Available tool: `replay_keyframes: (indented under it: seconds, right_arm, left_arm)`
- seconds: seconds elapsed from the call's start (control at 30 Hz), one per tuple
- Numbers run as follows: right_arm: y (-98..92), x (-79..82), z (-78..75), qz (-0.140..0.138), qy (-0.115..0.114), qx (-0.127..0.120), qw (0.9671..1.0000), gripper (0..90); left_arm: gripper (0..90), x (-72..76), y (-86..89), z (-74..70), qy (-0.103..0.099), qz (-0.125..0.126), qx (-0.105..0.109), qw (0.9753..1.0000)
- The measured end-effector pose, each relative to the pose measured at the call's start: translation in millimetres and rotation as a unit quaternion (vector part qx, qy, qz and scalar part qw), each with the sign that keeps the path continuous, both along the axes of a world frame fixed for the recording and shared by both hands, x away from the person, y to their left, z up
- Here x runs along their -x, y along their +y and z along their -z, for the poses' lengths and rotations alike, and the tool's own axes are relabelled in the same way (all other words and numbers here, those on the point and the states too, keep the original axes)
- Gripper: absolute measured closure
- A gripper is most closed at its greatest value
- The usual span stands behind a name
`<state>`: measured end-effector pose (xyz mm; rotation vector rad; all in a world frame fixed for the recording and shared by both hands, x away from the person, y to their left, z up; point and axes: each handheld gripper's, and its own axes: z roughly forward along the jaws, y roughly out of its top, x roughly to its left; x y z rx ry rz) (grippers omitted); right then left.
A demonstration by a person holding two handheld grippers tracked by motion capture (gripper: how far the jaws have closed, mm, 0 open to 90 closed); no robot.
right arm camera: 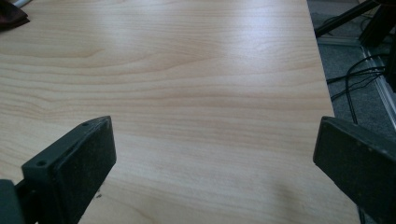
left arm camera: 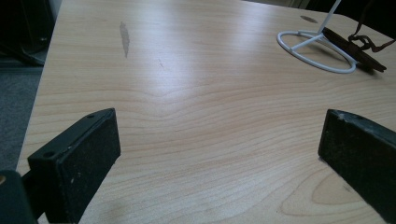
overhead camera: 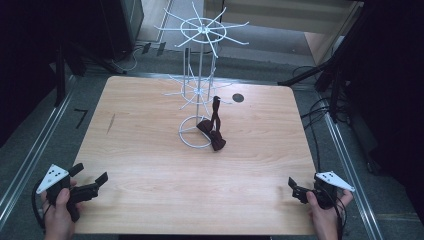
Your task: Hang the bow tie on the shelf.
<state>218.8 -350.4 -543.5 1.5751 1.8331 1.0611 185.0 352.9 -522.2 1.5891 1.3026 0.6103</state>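
The left gripper (overhead camera: 91, 182) rests at the near-left corner of the tabletop (overhead camera: 150, 150), jaws wide apart and empty, likely parked. At centre, a dark bow tie (overhead camera: 212, 134) hangs its strap from the white wire display stand (overhead camera: 199, 90), lying against the stand's base ring. The right gripper (overhead camera: 297, 189), equally spread and empty, sits near-right with clear wood ahead.

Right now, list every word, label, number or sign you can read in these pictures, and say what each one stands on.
"7": a dark mark that reads like this digit, on the grey floor left of the wooden table.
No other text can be read: none on the white wire rack, the dark bow tie, the left tool or the right tool.
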Motion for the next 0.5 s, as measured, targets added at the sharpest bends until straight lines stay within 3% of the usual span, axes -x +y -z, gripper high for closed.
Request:
replay_keyframes:
  seconds: [0.23,0.5]
  right_arm:
    - [-18.9,14.1,-4.6,0.0,-0.008,-0.023,0.9997,0.0]
    - [-25.1,19.1,5.4,0.007,0.006,-0.017,0.9998,0.0]
  left_arm:
    - [0.0,-0.7,0.1,0.1,0.002,0.003,0.003,1.0]
    - [0.0,-0.6,1.4,0.2,0.003,-0.004,0.007,1.0]
